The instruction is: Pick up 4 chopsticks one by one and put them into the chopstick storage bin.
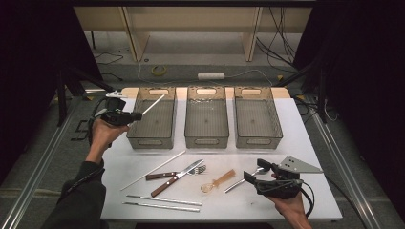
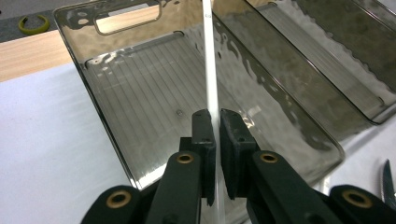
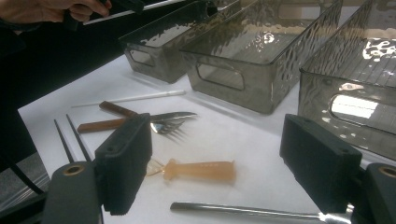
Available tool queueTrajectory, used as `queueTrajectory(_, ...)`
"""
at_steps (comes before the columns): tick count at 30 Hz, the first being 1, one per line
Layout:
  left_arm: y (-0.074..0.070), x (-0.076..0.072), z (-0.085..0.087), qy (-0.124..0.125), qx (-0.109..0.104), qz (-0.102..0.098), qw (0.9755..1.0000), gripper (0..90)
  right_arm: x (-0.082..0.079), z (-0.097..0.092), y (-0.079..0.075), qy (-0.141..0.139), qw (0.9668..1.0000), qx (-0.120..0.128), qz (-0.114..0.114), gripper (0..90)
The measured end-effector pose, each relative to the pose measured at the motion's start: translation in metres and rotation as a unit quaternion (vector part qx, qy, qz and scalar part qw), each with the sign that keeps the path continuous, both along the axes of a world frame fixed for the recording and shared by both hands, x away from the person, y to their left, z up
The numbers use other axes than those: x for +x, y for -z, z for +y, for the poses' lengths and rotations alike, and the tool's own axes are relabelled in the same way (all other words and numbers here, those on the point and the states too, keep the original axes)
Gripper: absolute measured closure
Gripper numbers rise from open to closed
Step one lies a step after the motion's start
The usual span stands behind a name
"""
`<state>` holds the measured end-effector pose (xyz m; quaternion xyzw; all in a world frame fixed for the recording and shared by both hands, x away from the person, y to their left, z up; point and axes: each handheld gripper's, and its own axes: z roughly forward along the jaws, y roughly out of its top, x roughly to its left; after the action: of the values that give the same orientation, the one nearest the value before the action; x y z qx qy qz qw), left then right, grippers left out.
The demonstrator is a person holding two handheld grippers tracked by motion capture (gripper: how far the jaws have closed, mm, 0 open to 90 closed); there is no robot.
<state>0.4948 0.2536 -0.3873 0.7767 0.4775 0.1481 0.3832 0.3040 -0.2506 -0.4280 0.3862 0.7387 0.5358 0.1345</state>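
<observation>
My left gripper (image 1: 135, 116) (image 2: 217, 126) is shut on a thin white stick (image 1: 154, 104) (image 2: 210, 65). It holds the stick over the left-hand grey bin (image 1: 138, 124) (image 2: 100, 119), and the stick slants up towards that bin's far end. My right gripper (image 1: 254, 171) (image 3: 222, 163) stands open low over the table's near right, with nothing between its pads. A metal spoon (image 1: 237, 183) (image 3: 243, 211) lies just by its fingertips, and an amber plastic spoon (image 1: 218, 181) (image 3: 198, 171) lies a little to the left.
The middle bin (image 1: 207, 140) and right bin (image 1: 257, 140) stand in a row beside the left one. On the white table (image 1: 305, 143) lie a second white stick (image 1: 158, 169), a wooden-handled knife (image 1: 165, 186), a wooden-handled fork (image 1: 162, 175) and two metal rods (image 1: 162, 200).
</observation>
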Motion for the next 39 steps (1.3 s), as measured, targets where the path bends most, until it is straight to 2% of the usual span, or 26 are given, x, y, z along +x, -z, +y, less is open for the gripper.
queueTrajectory(13, 0.006, 0.019, -0.002, -0.021, -0.001, -0.003, 0.9998, 84.4, 0.0, 0.001, 0.0, -0.001, 1.0, -0.001, -0.001, 26.2)
queueTrajectory(21, 0.013, 0.032, -0.006, -0.022, 0.004, 0.006, 0.9997, 84.4, 0.001, 0.001, 0.0, -0.001, 1.0, -0.003, 0.003, 26.2)
queueTrajectory(24, 0.015, 0.037, -0.008, -0.026, -0.002, 0.007, 0.9996, 84.4, 0.0, 0.001, 0.0, -0.001, 1.0, -0.003, 0.002, 26.2)
queueTrajectory(36, 0.027, 0.046, -0.02, -0.022, 0.0, 0.018, 0.9996, 84.3, 0.0, 0.002, 0.0, -0.003, 1.0, -0.003, 0.003, 26.3)
queueTrajectory(39, 0.033, 0.05, -0.022, -0.023, -0.012, 0.018, 0.9995, 83.9, 0.0, 0.002, 0.001, -0.004, 1.0, -0.003, 0.004, 26.3)
